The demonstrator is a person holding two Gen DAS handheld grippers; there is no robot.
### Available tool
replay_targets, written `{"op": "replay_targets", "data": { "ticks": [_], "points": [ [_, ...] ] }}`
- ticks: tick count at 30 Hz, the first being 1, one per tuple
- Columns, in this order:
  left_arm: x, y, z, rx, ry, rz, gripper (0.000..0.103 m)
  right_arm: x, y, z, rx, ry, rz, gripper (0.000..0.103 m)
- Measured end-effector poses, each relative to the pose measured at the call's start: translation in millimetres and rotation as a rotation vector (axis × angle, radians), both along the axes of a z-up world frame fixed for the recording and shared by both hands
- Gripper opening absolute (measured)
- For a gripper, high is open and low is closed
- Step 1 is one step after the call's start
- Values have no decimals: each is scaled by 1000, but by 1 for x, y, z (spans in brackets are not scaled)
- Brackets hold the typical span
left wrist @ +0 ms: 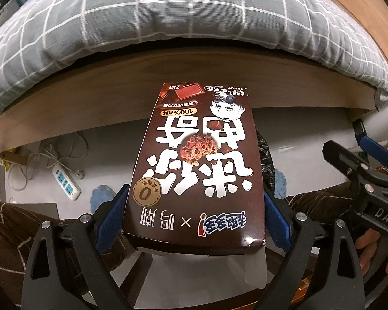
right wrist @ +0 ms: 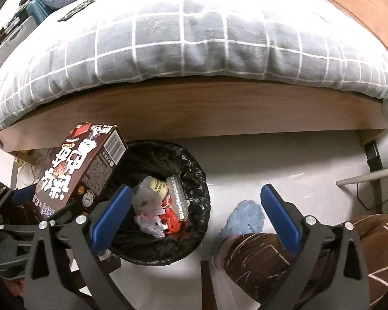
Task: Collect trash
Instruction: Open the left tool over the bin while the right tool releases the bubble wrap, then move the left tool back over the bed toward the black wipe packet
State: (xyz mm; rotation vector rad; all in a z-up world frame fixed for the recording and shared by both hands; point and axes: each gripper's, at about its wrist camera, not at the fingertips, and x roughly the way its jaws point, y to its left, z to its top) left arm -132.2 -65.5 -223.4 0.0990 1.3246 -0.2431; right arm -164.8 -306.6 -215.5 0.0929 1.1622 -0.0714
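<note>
Starting from the left side of the right wrist view: the left gripper (right wrist: 25,201) has the brown cookie box (right wrist: 82,168) pinched by its near end, blue pads pressed on the two long sides, so the box's long axis runs straight out along the fingers and tips forward and down. Its far end hangs right at the left rim of the trash bin (right wrist: 194,170), maybe just overlapping it, hard to call with the fisheye. The bin has a black liner and already holds a clear bottle (right wrist: 178,196), some crumpled plastic and red wrappers. Further right, the right gripper (right wrist: 196,201) is spread wide with nothing between its fingers, sitting over the bin's right half and the floor, with a blue slipper (right wrist: 245,217) just past it. So the left hand is clearly the one doing the work here. My guess is the box needs to slide a bit more rightward, toward the bin's middle, before the pads let go, or it could clip the rim and land on the floor by the bed frame (right wrist: 194,108).
</note>
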Motion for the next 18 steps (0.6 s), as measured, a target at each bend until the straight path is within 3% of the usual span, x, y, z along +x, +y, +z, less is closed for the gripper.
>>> {"op": "replay_targets", "data": {
  "ticks": [8,18],
  "points": [
    [-2,-11,10,32,-35,-12,93,1,-12,-1,-4,-3,-42,95],
    [1,-5,29,39,-82,4,97,4,0,0,-20,-17,-14,95]
  ]
}}
